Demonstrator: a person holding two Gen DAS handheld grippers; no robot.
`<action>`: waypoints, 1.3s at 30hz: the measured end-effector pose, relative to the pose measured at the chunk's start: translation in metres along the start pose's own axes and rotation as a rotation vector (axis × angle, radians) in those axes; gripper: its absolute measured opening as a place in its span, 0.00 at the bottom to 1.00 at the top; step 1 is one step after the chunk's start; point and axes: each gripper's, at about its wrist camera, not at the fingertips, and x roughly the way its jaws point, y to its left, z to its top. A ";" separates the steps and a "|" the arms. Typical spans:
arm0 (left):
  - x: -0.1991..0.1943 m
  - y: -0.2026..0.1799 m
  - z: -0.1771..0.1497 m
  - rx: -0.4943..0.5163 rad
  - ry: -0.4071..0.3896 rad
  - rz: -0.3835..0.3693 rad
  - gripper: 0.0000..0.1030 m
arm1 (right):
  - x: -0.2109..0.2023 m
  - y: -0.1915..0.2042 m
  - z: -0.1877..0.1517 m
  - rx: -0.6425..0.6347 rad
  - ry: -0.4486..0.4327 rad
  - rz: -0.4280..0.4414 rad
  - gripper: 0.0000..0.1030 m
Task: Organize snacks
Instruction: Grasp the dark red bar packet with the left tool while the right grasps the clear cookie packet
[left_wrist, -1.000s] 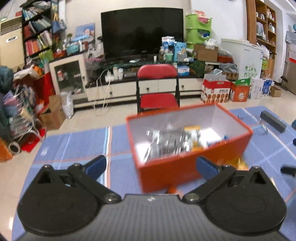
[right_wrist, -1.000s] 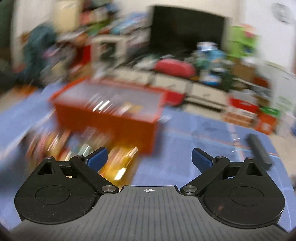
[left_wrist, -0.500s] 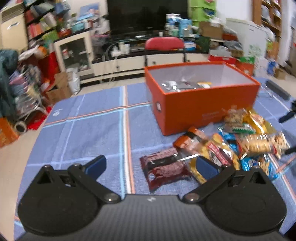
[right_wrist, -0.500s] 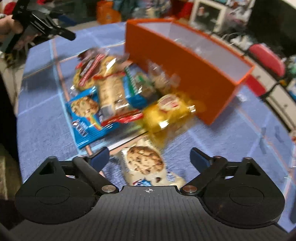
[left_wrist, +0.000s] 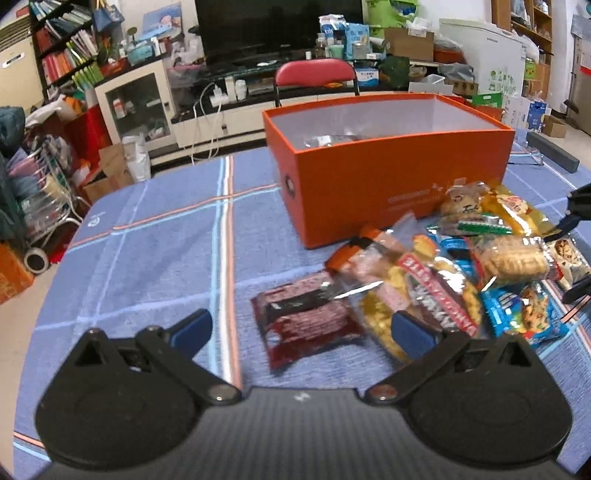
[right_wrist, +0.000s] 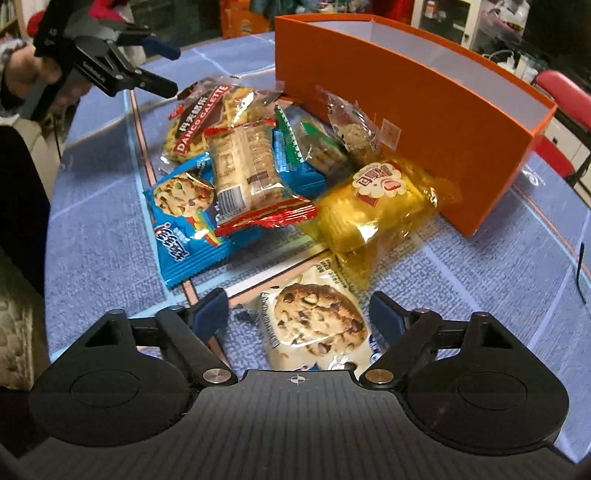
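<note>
An orange box (left_wrist: 388, 177) stands on the blue cloth with a few packets inside. Against its near side lies a pile of snack packets (right_wrist: 251, 162). My left gripper (left_wrist: 301, 328) is open, low over a dark red packet (left_wrist: 306, 321) at the pile's left end, which lies between its fingers. My right gripper (right_wrist: 298, 313) points down at a white chocolate-chip cookie packet (right_wrist: 317, 325). Its jaws are closing around the packet, with a gap still showing on the left side. A yellow packet (right_wrist: 373, 206) lies just beyond it. The left gripper (right_wrist: 171, 72) also shows across the pile.
A blue plaid tablecloth (left_wrist: 155, 236) covers the table. A long black bar (left_wrist: 550, 151) lies at the far right of it. A red chair (left_wrist: 314, 74) stands behind the box, with a TV unit and cluttered shelves beyond. A person's hand (right_wrist: 22, 74) holds the left gripper.
Both grippers have come down from facing the box to the snack pile. The right one turned onto the cookie packet and its fingers have drawn closer together.
</note>
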 end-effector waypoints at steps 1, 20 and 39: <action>0.001 0.004 0.000 0.002 -0.002 0.007 1.00 | -0.001 0.001 0.000 0.002 -0.003 -0.004 0.64; 0.043 0.025 0.022 0.857 -0.036 -0.463 1.00 | 0.000 0.005 0.008 0.033 0.031 -0.029 0.61; 0.083 0.022 0.042 0.712 0.192 -0.686 0.65 | 0.000 0.010 0.019 0.056 0.080 -0.040 0.40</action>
